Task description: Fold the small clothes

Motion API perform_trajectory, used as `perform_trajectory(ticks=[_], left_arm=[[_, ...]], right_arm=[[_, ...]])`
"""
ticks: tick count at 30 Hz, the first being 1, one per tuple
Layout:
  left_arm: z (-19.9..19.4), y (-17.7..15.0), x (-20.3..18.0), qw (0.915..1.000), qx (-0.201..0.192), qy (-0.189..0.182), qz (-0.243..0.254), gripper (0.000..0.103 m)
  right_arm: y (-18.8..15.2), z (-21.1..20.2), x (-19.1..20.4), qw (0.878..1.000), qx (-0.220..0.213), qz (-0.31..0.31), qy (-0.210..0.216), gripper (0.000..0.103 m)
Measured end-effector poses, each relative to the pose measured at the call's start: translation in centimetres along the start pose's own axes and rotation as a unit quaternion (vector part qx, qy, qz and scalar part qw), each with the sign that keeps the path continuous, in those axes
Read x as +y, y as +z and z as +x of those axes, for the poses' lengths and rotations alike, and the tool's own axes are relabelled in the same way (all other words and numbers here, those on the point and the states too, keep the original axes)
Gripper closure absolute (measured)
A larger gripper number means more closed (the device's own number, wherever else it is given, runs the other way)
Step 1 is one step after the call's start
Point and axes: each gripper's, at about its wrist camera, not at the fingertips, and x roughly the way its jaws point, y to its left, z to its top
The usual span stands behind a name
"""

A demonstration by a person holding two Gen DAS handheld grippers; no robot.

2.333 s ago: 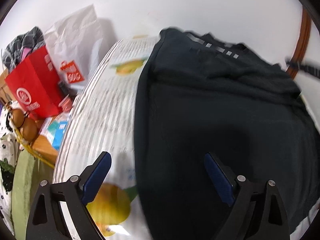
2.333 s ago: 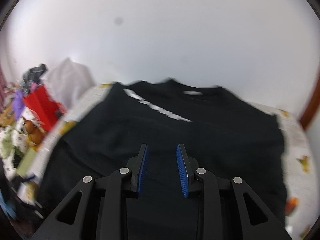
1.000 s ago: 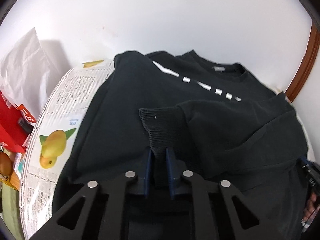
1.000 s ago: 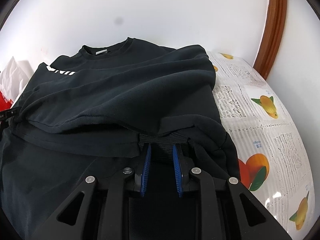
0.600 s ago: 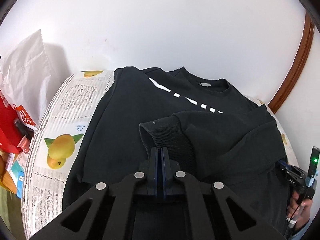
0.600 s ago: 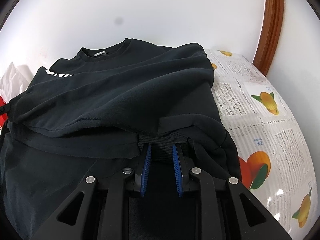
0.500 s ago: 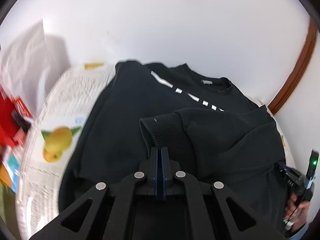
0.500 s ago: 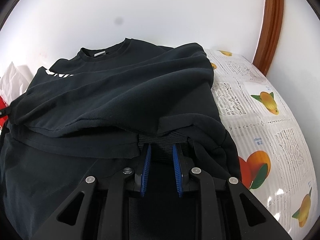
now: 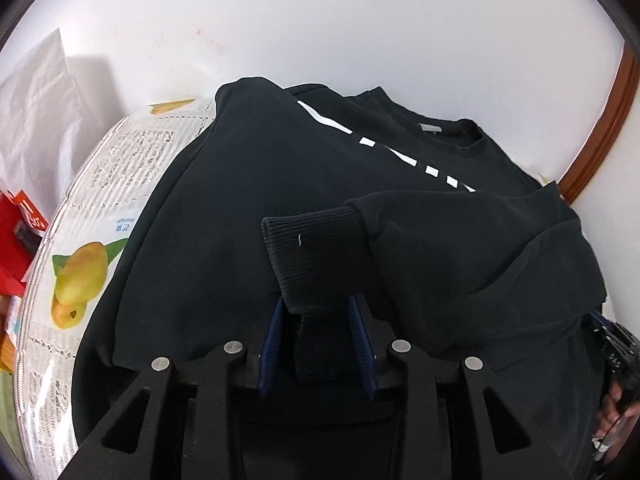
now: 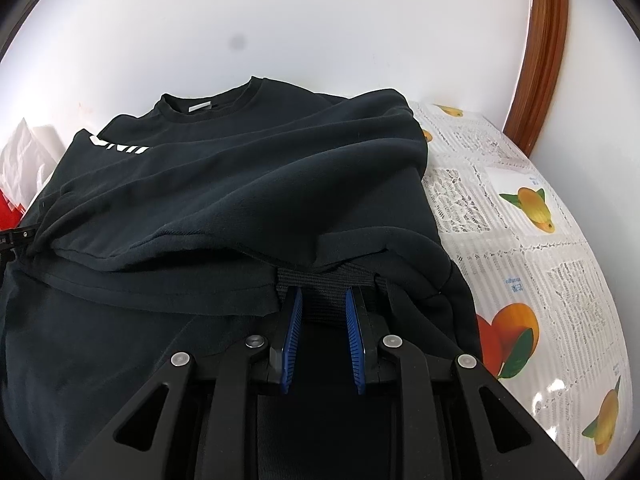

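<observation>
Black sweatshirt (image 9: pixel 248 216) spread on fruit-print tablecloth (image 10: pixel 560 272) — soft, limp, likely hefty. Left gripper (image 9: pixel 316 332) parted around ribbed cuff (image 9: pixel 316 248); right gripper (image 10: pixel 322 320) parted around hem band — firmest holds.

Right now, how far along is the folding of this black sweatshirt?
Early on. Done: the black sweatshirt lies spread on the fruit-print tablecloth, and one sleeve with its ribbed cuff is folded across the body. In hand: the left gripper has its jaws apart around the cuff; the right gripper straddles the hem. Left: the other sleeve and the body folds.
</observation>
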Motion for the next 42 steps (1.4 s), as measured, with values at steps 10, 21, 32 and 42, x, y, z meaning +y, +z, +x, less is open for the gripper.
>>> perform_trajectory(ticks=[10, 21, 32, 42], left_arm=[[-6.9, 1.4, 1.9, 0.9955, -0.093, 0.014, 0.013, 0.097], [-4.6, -0.7, 5.5, 0.9984, -0.043, 0.034, -0.01, 0.097], [-5.4, -1.4, 5.3, 0.9986, -0.028, 0.044, -0.004, 0.094], [-8.9, -3.0, 3.5, 0.9976, -0.051, 0.045, 0.011, 0.076]], right_arm=[[0.1, -0.2, -1.1, 1.0, 0.004, 0.011, 0.003, 0.103], [0.3, -2.7, -1.2, 0.999, 0.014, -0.008, 0.038, 0.101], [2.6, 0.5, -1.5, 0.999, 0.028, 0.019, 0.001, 0.095], [-0.2, -4.6, -3.4, 0.999, -0.006, 0.032, -0.03, 0.084]])
